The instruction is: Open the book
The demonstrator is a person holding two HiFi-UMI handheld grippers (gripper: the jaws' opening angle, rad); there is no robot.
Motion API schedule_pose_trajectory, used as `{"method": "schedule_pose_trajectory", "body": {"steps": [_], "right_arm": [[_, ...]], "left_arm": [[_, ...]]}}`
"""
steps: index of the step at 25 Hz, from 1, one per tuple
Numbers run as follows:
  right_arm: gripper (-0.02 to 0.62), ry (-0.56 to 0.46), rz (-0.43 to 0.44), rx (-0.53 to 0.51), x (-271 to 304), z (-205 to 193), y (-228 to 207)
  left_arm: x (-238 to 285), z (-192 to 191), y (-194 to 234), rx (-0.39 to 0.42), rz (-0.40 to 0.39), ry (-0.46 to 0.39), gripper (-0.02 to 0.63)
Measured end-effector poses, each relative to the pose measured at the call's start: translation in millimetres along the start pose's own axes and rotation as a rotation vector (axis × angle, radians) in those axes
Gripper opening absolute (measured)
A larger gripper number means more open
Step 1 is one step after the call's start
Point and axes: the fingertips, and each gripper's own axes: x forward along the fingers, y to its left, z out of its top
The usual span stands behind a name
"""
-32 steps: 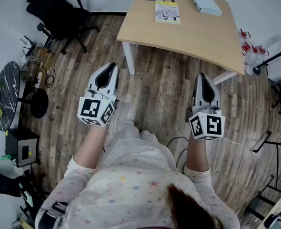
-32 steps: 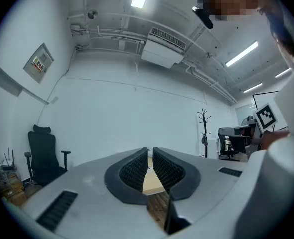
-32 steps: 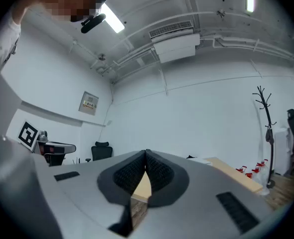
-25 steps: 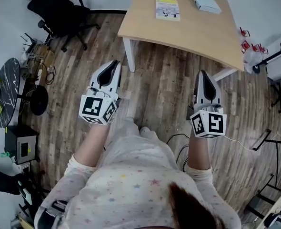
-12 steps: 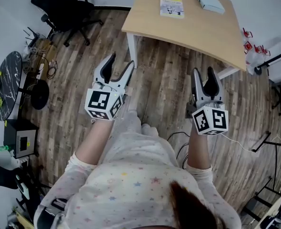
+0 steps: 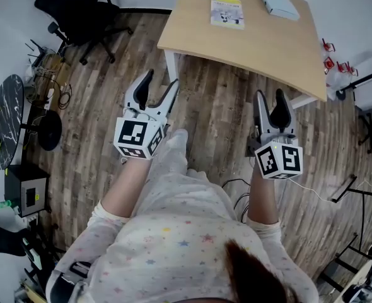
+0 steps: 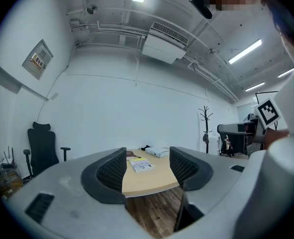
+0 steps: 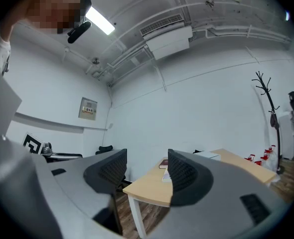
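A second ago both were shut. Now the left gripper (image 6: 161,81) and right gripper (image 6: 270,95) had just popped open, both empty. The book (image 6: 227,12) lay closed on the table (image 6: 268,43), top middle.

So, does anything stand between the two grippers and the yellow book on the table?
Nothing visible does. The left gripper, whose jaws have just been opening, and the right gripper are both open and empty, short of the table. Only wood floor and bare table surface lie before the yellow book.
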Motion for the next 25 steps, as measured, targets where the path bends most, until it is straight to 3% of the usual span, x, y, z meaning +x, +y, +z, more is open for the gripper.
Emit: {"method": "schedule_pose_trajectory", "body": {"steps": [13,25], "right_arm": [[0.245,0.034,-0.058,-0.034,144.3,-0.7,-42.0],[0.284,0.09,-0.068,-0.057,239.3,-16.1,-52.9]], "left_arm": [[145.6,14.9,77.5,0.002,-0.057,-0.027,0.253],[219.9,13.5,138.5,-0.004,-0.052,-0.013,0.27]]}}
